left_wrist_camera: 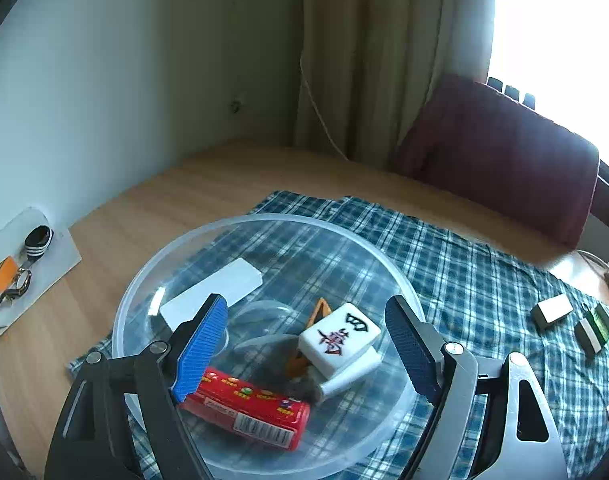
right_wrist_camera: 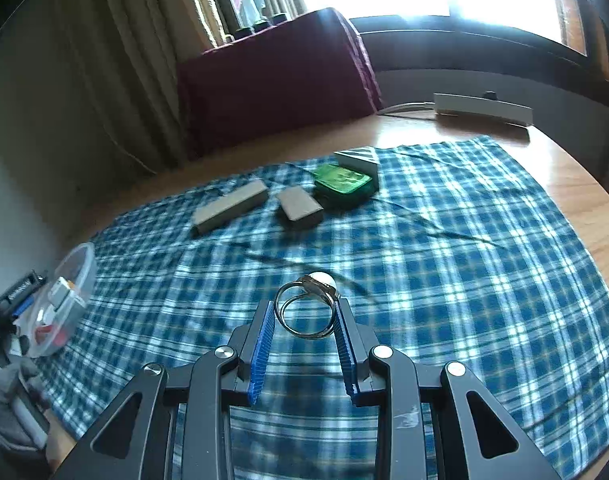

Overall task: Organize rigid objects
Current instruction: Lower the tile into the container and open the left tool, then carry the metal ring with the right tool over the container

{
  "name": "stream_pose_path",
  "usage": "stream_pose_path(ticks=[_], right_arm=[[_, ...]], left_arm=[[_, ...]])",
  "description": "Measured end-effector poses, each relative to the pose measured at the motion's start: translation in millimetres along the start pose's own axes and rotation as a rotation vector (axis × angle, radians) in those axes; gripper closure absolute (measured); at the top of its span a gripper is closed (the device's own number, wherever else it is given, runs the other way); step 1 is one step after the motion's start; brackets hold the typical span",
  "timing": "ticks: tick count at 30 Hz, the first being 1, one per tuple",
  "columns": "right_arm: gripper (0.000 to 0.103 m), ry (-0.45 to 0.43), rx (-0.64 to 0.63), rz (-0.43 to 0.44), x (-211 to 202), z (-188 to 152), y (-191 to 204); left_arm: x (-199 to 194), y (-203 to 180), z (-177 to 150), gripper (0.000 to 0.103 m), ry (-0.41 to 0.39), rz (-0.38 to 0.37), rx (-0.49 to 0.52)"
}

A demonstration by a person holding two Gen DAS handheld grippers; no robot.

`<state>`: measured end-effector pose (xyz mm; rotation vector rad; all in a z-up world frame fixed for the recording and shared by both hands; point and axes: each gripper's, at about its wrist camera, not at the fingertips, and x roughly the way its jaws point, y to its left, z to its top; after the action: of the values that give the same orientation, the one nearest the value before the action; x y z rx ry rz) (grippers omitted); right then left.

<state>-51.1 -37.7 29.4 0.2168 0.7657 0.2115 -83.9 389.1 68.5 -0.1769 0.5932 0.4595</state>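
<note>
A clear plastic bowl point(left_wrist_camera: 152, 264) sits on the blue plaid cloth point(left_wrist_camera: 464, 264). Inside lie a white mahjong tile point(left_wrist_camera: 338, 338), a red candy box point(left_wrist_camera: 248, 408), a white flat block point(left_wrist_camera: 216, 292) and an orange clip point(left_wrist_camera: 320, 310). My left gripper point(left_wrist_camera: 304, 340) hovers open over the bowl, holding nothing. In the right wrist view, my right gripper point(right_wrist_camera: 306, 312) is shut on a metal ring with a pearl point(right_wrist_camera: 306, 306), held above the cloth point(right_wrist_camera: 424, 260). The bowl point(right_wrist_camera: 78, 272) shows at the far left there.
Two grey blocks point(right_wrist_camera: 228, 208) point(right_wrist_camera: 298, 208), a green case point(right_wrist_camera: 342, 184) and a striped box point(right_wrist_camera: 358, 158) lie on the cloth's far part. Keys point(left_wrist_camera: 18, 276) rest on a white sheet left of the bowl. A maroon-covered object point(left_wrist_camera: 500, 160) stands behind; a white power strip point(right_wrist_camera: 482, 108) lies near the window.
</note>
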Motion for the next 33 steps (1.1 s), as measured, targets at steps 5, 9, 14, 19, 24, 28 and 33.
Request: stream_pose_path(ticks=[5, 9, 14, 19, 24, 28, 33], right_arm=[[0.071, -0.002, -0.038, 0.041, 0, 6, 25], [0.071, -0.006, -0.09, 0.072, -1, 12, 51], [0.071, -0.005, -0.147, 0.118, 2, 21, 84], [0.071, 0.003, -0.2, 0.171, 9, 27, 122], [0.071, 0.017, -0.245, 0.229, 18, 27, 160], [0.071, 0.029, -0.283, 0.271, 25, 22, 189], [0.071, 0.043, -0.332, 0.323, 31, 18, 225]], left_arm=[[3, 5, 0, 0.021, -0.012, 0.008, -0.002], [-10, 31, -1, 0.021, -0.008, 0.0, -0.013], [-5, 51, 2, 0.021, -0.001, -0.017, -0.034], [-7, 66, 4, 0.021, -0.012, -0.024, -0.046], [-12, 68, 9, 0.021, -0.044, 0.001, -0.064], [-35, 110, 15, 0.021, -0.073, 0.004, -0.081], [-30, 103, 14, 0.021, -0.094, 0.01, -0.1]])
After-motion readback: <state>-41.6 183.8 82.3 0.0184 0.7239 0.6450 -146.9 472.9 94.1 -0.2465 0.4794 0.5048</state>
